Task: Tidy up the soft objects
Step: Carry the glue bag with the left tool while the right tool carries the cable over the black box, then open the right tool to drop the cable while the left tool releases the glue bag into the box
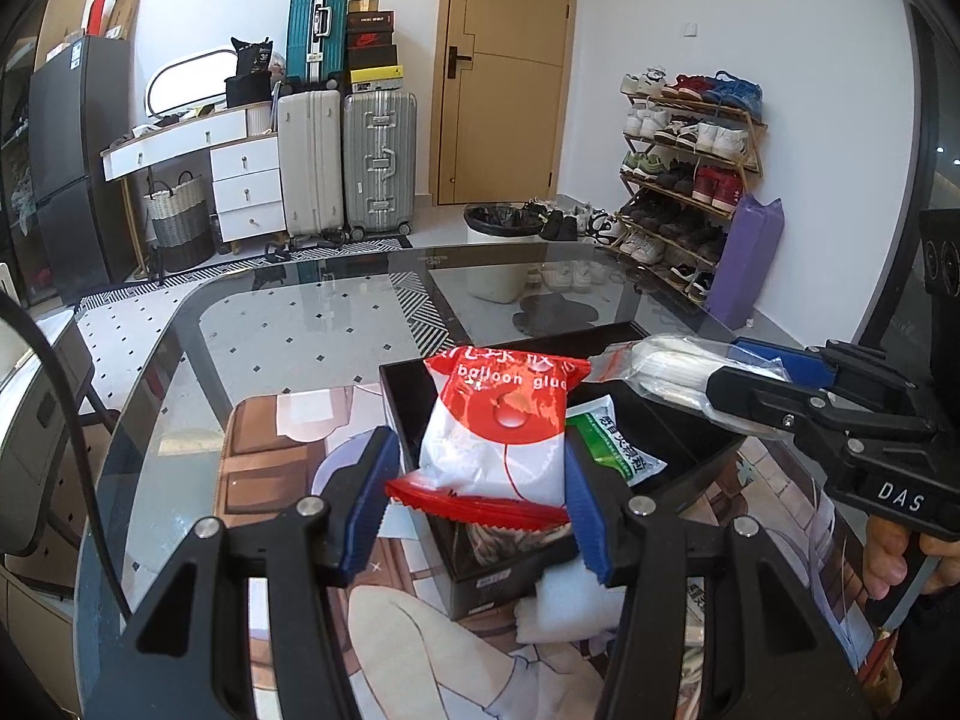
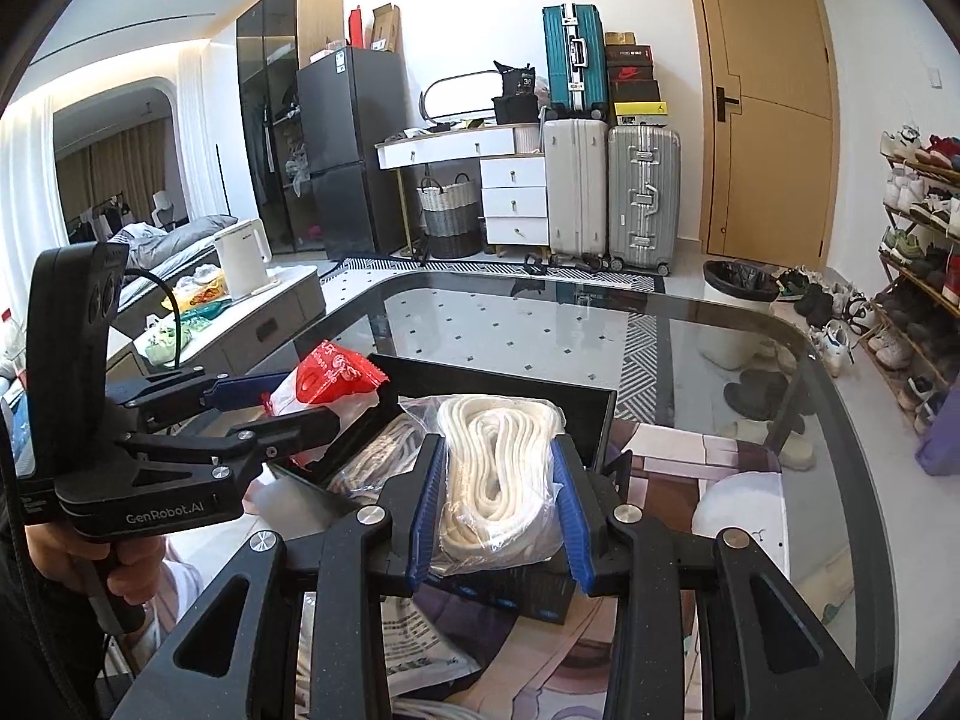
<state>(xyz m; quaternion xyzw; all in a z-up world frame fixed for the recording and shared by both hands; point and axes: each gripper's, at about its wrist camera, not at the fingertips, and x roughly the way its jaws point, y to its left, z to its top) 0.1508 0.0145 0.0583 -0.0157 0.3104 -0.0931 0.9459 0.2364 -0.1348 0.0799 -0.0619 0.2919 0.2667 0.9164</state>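
My left gripper is shut on a red and white balloon glue packet and holds it over the near left part of a black box. My right gripper is shut on a clear bag of white rope, held over the same black box. In the left wrist view the right gripper holds the rope bag above the box's right side. In the right wrist view the left gripper holds the packet at the box's left. A green and white packet lies inside the box.
The box stands on a printed mat on a glass table. A white soft item lies in front of the box. Another rope bag lies in the box. A shoe rack, a bin and suitcases stand beyond.
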